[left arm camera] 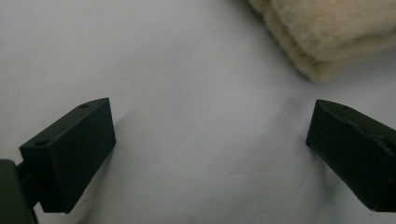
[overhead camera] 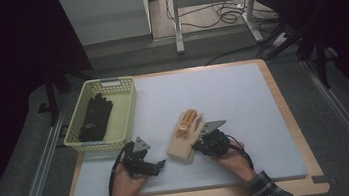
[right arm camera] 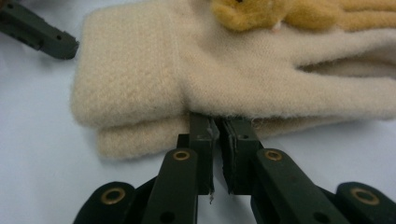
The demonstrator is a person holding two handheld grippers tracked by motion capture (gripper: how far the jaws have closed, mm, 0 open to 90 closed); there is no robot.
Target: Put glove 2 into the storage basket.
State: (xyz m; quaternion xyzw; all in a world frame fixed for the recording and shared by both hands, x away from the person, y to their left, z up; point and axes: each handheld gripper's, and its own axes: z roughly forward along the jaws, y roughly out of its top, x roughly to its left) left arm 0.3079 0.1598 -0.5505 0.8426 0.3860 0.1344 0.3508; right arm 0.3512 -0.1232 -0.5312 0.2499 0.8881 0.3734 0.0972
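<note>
Right gripper (right arm camera: 216, 122) closed nearly tight at the near edge of the cream gloves (right arm camera: 224, 70), jaws almost together with the tips tucked under the fuzzy hem; whether any knit is actually pinched cannot be told, since a thin gap shows between the jaws. Gloves stacked as a pair at the surface's (overhead camera: 242, 94) centre, toward 6 o'clock, cuffs pointing to 7 o'clock and fingers to 1 o'clock, with a small yellow-orange plush figure (right arm camera: 299, 14) on the top glove's back. Likely very light, soft and limp: no stiffness, so a hold at one edge would let the rest droop, and the two layers could slide apart unless both are caught. Folded cuff looks the thickest, firmest part and the best place to grip; fleece should give the pads good friction, nothing fragile. Left gripper (left arm camera: 210, 135) wide open and empty, resting low just off the cuff corner at about 8 o'clock from the gloves. Further out, at 10 o'clock, a pale yellow basket (overhead camera: 126, 111) holding dark gloves (overhead camera: 95, 118). No brand, label or readable writing anywhere.
</note>
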